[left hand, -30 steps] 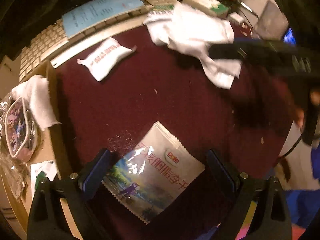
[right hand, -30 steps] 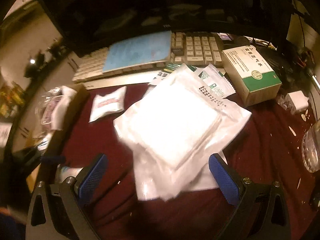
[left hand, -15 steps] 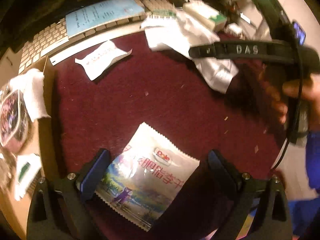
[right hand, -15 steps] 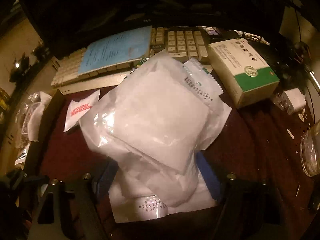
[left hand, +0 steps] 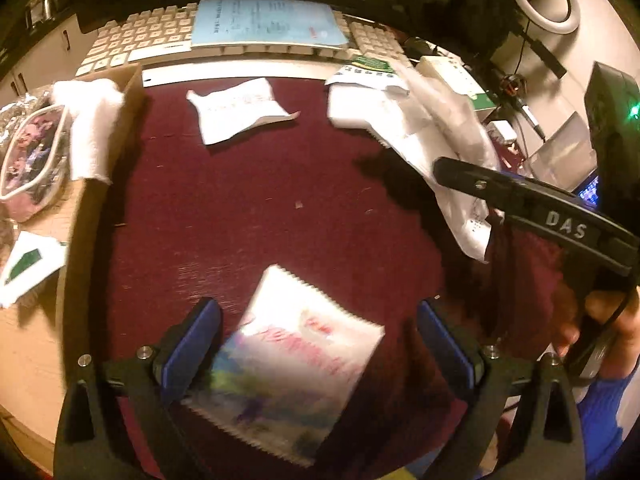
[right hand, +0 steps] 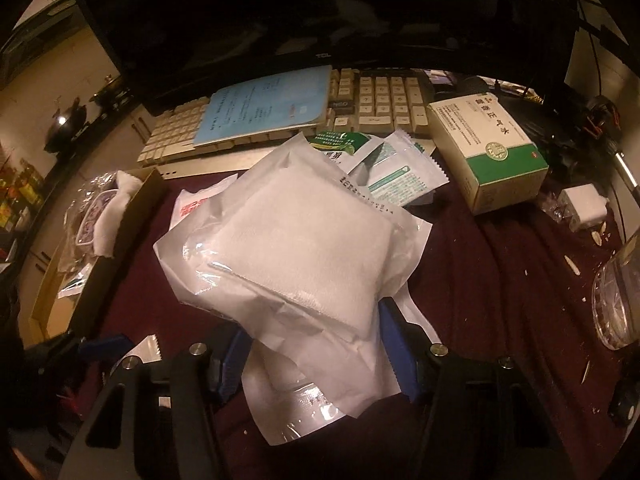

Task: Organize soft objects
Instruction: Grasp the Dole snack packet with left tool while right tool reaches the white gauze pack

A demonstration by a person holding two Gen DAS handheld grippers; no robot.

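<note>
The right tool [right hand: 316, 356] is clamped on the gauze pack [right hand: 296, 248], which fills mid-frame above the maroon tabletop [right hand: 500, 280]. The left tool [left hand: 316, 344] is spread open around the snack pouch [left hand: 288, 376] lying at lower centre, its long axis running diagonally. Only the left view shows the box [left hand: 100, 184] at left holding soft items, nearer the left tool.

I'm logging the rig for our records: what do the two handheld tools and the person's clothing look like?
Both tools have black frames with silver screws and blue pads on the fingers. The right tool carries white "DAS" lettering and a black cable. The person wears a blue sleeve.
</note>
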